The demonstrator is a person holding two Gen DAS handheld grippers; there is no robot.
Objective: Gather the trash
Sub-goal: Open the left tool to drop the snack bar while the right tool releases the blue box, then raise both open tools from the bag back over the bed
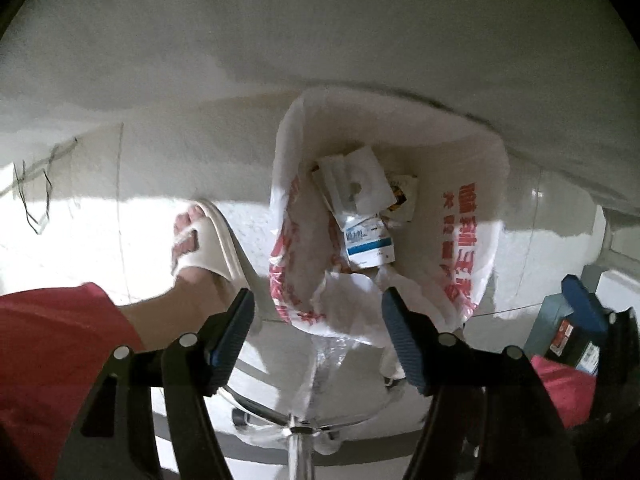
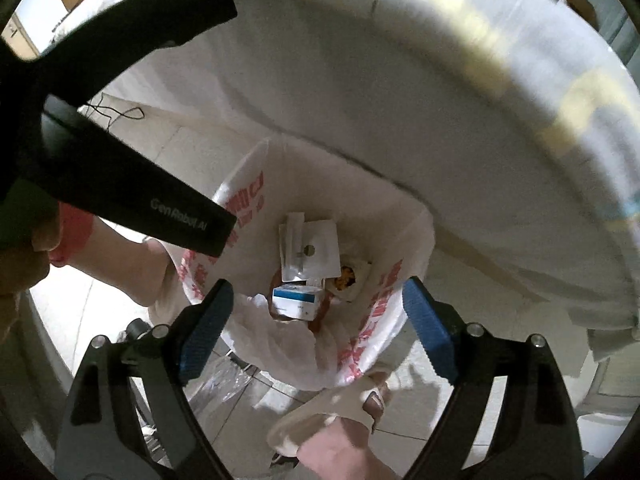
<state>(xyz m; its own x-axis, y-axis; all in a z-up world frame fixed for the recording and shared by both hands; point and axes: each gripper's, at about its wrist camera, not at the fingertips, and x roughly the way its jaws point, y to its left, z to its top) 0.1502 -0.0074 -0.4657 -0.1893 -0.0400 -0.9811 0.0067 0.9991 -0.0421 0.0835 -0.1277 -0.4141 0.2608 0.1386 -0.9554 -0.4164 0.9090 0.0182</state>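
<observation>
Two grippers, left (image 1: 318, 312) and right (image 2: 318, 320), both open and empty, above white bag (image 2: 372, 320), blue-white box (image 2: 298, 298) inside, among packets (image 2: 310, 250)

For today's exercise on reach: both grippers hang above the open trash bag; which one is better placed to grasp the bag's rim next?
Probably the right gripper: its open fingers straddle the bag, with the rim beside both pads. The left gripper is open too, but sits over the bag's near edge only.

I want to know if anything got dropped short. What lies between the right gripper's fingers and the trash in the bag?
Nothing: in the right wrist view the right gripper stands open and empty above the white bag, with the blue-and-white box inside.
</observation>
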